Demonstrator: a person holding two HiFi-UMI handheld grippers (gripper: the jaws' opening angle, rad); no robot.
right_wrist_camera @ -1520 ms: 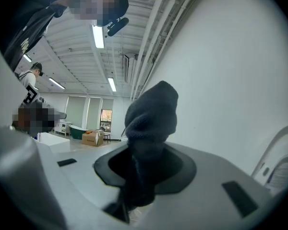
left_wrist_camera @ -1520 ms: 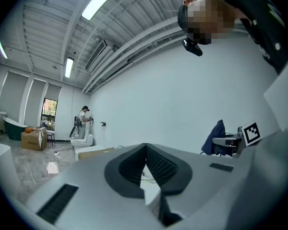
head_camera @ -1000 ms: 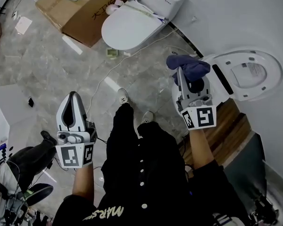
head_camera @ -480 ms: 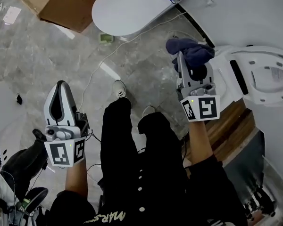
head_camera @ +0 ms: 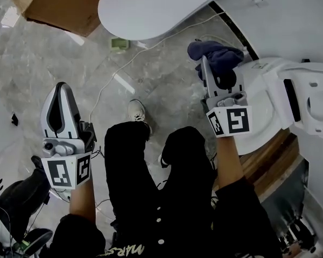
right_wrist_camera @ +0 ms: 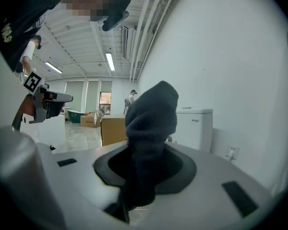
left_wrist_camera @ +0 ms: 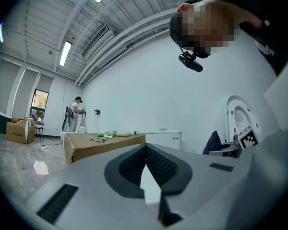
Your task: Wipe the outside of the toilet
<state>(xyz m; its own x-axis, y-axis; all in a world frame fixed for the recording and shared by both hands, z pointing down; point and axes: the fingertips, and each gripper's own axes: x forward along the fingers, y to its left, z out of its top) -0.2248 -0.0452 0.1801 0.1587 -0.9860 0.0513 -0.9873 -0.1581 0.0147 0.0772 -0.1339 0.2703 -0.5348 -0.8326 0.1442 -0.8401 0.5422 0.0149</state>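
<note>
Step in hand: approach, by my reading – the cloth is carried and ready, and no view shows it pressed on porcelain yet
Right gripper [head_camera: 206, 69]: jaws clenched on a dark blue cloth [head_camera: 218, 55], raised in front of the person's right side
Cloth between the fingers: pinched low down between the two pads, its loose bulk bunched above and past the tips
Left gripper [head_camera: 60, 93]: jaws pressed together with nothing between them, held on the person's left, well apart from the cloth
Toilet [head_camera: 261, 104]: white, seat lifted, standing on a wooden platform [head_camera: 272, 155] just beside the right gripper, on its right
Cloth to toilet: from the head view the cloth's edge overlaps the toilet's outline; whether they touch cannot be told
Second toilet [head_camera: 145, 7]: lid down, further ahead, next to a cardboard box [head_camera: 48, 7]
Next move: likely calls for swinging the cloth rightward and lower – then laying its bunched end flat on the outer shell before stroking along it
</note>
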